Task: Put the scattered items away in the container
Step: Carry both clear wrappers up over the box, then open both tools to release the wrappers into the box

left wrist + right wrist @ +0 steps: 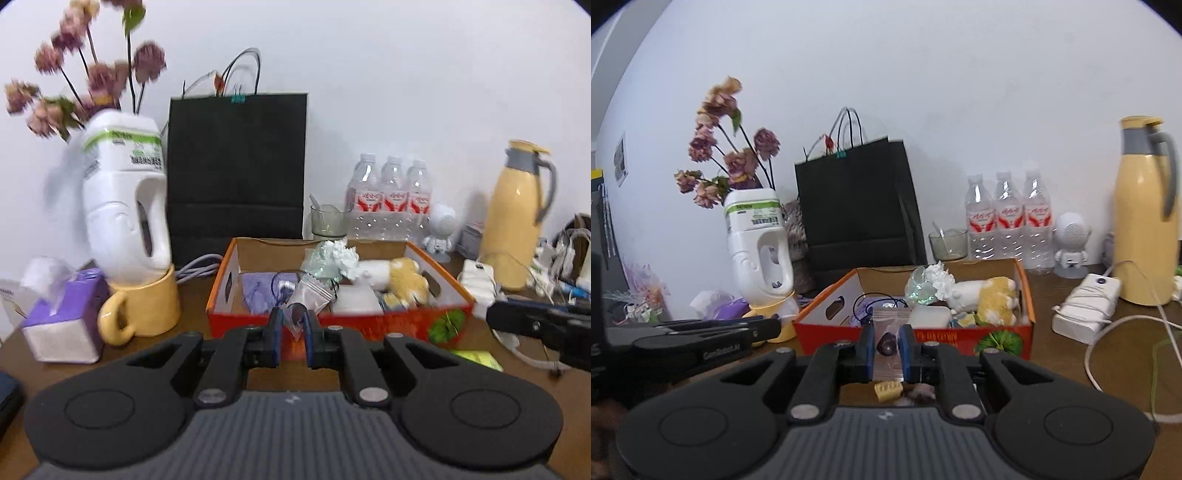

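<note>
An orange cardboard box point(369, 319) sits mid-table and holds a purple cloth point(258, 291), a clear zip bag point(314, 291), crumpled white paper point(345, 258), a plush toy point(402, 280) and a white case point(929, 317). My left gripper point(294, 325) is shut on a small clear bag with a dark piece inside, at the box's front wall. My right gripper point(889, 345) is shut on a clear bag holding a dark purple stone point(886, 343), just in front of the box point(923, 336). A small yellow piece point(886, 390) lies on the table below it.
A yellow mug point(147, 306) holding a white bottle with flowers and a tissue pack point(62, 314) stand left of the box. A black paper bag point(236, 166), water bottles point(391, 195), a glass cup point(328, 221), a yellow thermos point(1145, 210), a white charger point(1086, 306) and cables lie behind and right.
</note>
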{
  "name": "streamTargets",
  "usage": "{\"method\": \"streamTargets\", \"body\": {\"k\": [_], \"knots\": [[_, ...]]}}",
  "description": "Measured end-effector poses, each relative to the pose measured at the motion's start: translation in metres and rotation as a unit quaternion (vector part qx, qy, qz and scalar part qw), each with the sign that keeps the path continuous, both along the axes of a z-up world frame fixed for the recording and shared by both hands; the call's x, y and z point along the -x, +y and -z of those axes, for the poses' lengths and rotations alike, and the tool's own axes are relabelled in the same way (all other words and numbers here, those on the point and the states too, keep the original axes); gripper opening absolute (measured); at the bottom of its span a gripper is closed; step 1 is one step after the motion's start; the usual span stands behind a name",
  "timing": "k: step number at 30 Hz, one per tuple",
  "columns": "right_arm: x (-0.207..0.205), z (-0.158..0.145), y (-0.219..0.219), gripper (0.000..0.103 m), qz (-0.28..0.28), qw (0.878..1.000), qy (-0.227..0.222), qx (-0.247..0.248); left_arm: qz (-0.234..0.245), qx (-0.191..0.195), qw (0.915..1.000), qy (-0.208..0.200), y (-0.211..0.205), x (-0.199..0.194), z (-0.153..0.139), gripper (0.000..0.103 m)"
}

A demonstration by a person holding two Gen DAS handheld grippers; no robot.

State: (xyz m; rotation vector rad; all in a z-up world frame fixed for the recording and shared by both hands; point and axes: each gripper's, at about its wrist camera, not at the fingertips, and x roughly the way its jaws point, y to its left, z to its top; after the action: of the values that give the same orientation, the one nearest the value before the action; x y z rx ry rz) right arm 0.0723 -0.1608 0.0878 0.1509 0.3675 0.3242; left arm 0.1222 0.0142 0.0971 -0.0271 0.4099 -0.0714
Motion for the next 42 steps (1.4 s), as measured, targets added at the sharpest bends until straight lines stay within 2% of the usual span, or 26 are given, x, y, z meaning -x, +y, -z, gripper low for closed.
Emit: {"method": "streamTargets", "body": {"k": [4, 7, 10, 12, 15, 17, 22, 30, 32, 36, 37, 40, 41, 42], "knots": [[-0.056, -0.010, 0.008, 0.013, -0.008, 1.000, 0.016, 0.008, -0.010, 0.007, 0.9999, 0.005, 0.009, -0.058, -0.010, 0.012], [-0.100, -0.013, 0.016, 0.013, -0.015, 0.999, 0.036, 0.016, -0.014, -0.004, 0.9999, 0.009, 0.010, -0.103, -0.015, 0.012], [-0.154, -0.013, 0.028, 0.013, -0.031, 0.996, 0.074, 0.026, -0.016, 0.009, 0.9993, 0.031, 0.017, -0.147, -0.013, 0.013], [-0.189, -0.014, 0.036, 0.013, -0.029, 0.994, 0.099, 0.033, -0.009, 0.016, 0.9980, 0.061, 0.022, -0.179, -0.007, 0.013], [-0.228, -0.011, 0.037, 0.013, -0.035, 0.992, 0.120, 0.017, -0.019, -0.007, 0.9951, 0.097, 0.019, -0.217, 0.003, 0.013], [-0.256, -0.001, 0.035, 0.013, -0.043, 0.987, 0.157, 0.013, -0.021, -0.023, 0.9927, 0.117, 0.016, -0.236, 0.012, 0.013], [-0.314, 0.032, 0.036, 0.013, -0.049, 0.967, 0.251, 0.007, -0.030, -0.025, 0.9849, 0.169, 0.017, -0.275, 0.029, 0.013], [-0.342, 0.054, 0.050, 0.013, -0.040, 0.944, 0.323, 0.047, -0.025, -0.039, 0.9712, 0.234, 0.015, -0.303, 0.045, 0.014], [-0.348, 0.054, 0.049, 0.016, -0.029, 0.941, 0.333, 0.053, -0.028, -0.043, 0.9706, 0.235, 0.014, -0.303, 0.045, 0.015], [-0.356, 0.054, 0.050, 0.017, -0.017, 0.930, 0.362, 0.064, -0.020, -0.020, 0.9637, 0.266, 0.015, -0.305, 0.042, 0.018], [-0.356, 0.050, 0.051, 0.021, -0.015, 0.929, 0.364, 0.069, -0.015, -0.011, 0.9621, 0.272, 0.016, -0.304, 0.039, 0.019], [-0.349, 0.031, 0.052, 0.038, -0.009, 0.931, 0.356, 0.078, -0.022, -0.003, 0.9617, 0.273, 0.018, -0.296, 0.020, 0.028], [-0.346, 0.022, 0.051, 0.041, -0.007, 0.933, 0.351, 0.079, -0.025, -0.001, 0.9620, 0.272, 0.018, -0.292, 0.014, 0.038], [-0.341, 0.012, 0.049, 0.045, -0.004, 0.935, 0.345, 0.080, -0.027, 0.003, 0.9623, 0.271, 0.020, -0.288, 0.005, 0.055]]}}
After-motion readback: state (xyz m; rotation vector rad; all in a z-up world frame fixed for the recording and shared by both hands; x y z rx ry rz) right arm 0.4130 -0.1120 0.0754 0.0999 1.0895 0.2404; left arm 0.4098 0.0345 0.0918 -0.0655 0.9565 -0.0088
